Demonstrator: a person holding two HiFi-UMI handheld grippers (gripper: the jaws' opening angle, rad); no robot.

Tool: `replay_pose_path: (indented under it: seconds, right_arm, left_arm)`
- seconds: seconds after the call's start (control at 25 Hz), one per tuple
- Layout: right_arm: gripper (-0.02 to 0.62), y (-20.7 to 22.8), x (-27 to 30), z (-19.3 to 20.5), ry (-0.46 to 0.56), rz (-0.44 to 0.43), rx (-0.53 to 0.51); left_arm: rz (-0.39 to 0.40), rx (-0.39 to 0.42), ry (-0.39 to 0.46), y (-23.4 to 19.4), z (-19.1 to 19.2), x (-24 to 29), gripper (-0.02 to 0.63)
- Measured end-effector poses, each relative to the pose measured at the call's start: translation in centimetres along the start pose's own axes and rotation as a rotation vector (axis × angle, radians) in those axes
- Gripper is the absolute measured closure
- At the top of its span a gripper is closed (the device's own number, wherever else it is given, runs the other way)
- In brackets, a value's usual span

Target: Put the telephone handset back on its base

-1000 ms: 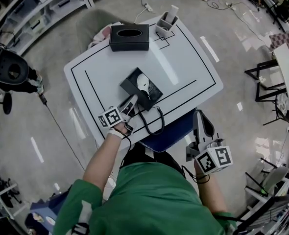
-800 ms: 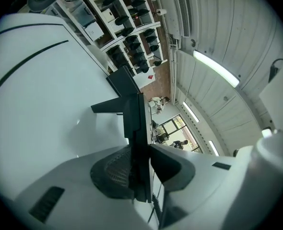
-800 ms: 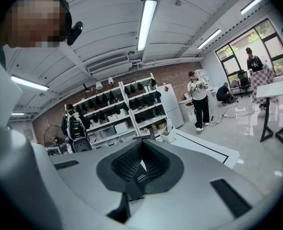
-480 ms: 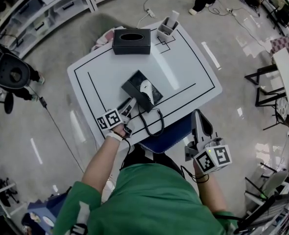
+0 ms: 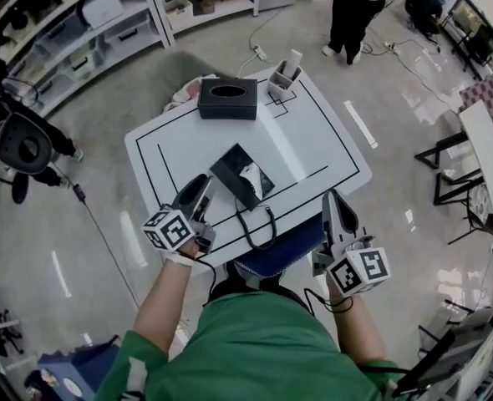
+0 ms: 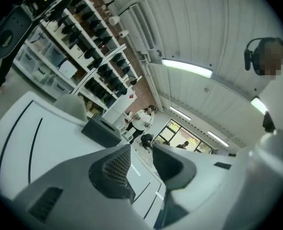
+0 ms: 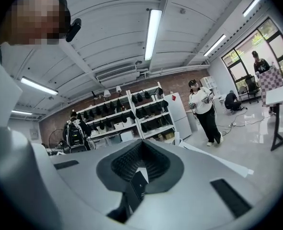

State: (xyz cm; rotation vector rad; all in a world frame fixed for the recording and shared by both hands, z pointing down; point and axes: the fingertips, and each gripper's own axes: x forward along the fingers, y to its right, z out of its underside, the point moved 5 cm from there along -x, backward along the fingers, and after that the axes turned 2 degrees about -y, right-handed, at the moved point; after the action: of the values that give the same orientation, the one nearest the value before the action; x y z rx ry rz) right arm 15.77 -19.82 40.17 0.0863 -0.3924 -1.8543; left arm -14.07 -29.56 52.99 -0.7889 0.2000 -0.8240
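Jaws of left gripper [image 6: 141,155] [image 5: 200,182] stood apart, empty, having just been opening. Right gripper [image 7: 139,169] [image 5: 332,199] jaws were together, empty, off the table [image 5: 330,132] edge. Handset [image 5: 230,184] lay on base [image 5: 246,157] mid-table, just beside the left gripper.

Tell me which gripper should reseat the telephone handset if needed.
Left. The left gripper, jaws just opened and empty, hovers beside the telephone; the right gripper is shut, farther off at the table edge.

Bright even light from ceiling tubes [image 7: 151,32], glare streaks on glossy floor [image 5: 61,272], fisheye bending, dark vignetted corners
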Motion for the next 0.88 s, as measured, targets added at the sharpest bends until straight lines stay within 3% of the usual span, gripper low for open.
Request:
replay_pose_path:
  seconds: [0.24, 0.48, 0.88]
  right_arm:
    - [0.574, 0.1, 0.7, -2.4, 0.061, -0.017, -0.046]
    - [0.574, 0.7, 0.9, -5.3, 0.119, -0.011, -0.112]
    - [0.574, -0.5, 0.5, -8.6, 0.198, -0.028, -0.211]
  left_arm:
    - [0.017, 0.294, 0.082, 6.1, -5.9, -1.3, 0.497]
    - [-0.004, 0.514, 0.161, 11.0, -9.3, -3.0, 0.574]
    - [-0.057, 0.700, 0.244, 15.6, -11.1, -5.9, 0.586]
